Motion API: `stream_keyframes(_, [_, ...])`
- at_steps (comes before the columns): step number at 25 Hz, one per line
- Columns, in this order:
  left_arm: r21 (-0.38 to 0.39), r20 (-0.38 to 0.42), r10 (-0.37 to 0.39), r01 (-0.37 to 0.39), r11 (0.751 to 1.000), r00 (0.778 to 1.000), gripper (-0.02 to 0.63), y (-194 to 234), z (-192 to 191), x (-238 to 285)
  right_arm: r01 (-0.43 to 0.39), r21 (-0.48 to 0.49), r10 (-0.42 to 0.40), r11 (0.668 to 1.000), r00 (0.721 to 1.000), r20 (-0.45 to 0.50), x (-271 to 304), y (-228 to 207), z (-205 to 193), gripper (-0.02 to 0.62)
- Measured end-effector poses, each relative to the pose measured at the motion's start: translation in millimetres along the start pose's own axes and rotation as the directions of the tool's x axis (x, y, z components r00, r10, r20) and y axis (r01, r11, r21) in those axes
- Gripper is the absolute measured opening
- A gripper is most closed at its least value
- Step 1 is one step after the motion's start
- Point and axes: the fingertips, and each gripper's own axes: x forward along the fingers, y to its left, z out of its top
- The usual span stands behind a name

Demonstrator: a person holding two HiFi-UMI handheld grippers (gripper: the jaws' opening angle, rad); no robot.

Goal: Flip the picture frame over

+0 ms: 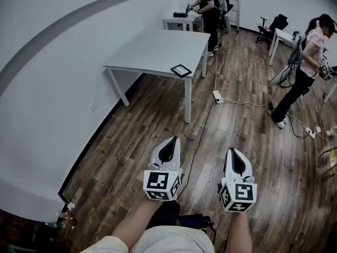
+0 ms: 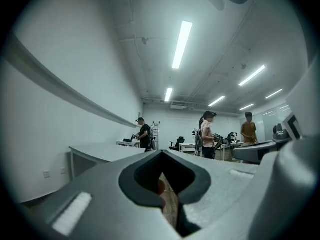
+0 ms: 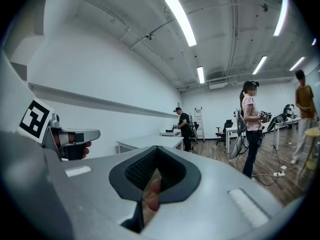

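The picture frame, small and dark-rimmed, lies flat near the front right corner of a grey table well ahead of me. Both grippers are held low over the wooden floor, far short of the table. My left gripper has its jaws closed together with nothing between them, and so does my right gripper. In the left gripper view the left gripper points toward the table. In the right gripper view the right gripper does the same, and the frame itself cannot be made out there.
A power strip and a black cable lie on the floor between me and the table. One person stands beyond the table, another person stands at the right. The white wall runs along the left.
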Motion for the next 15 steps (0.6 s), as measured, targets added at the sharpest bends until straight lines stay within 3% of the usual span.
stream_keyframes(15, [-0.009,-0.027,-0.02,0.02,1.0,0.999,0.001,127,1,107,0.01,-0.028,-0.01,1.0,1.0,-0.014,168,53,23,0.026])
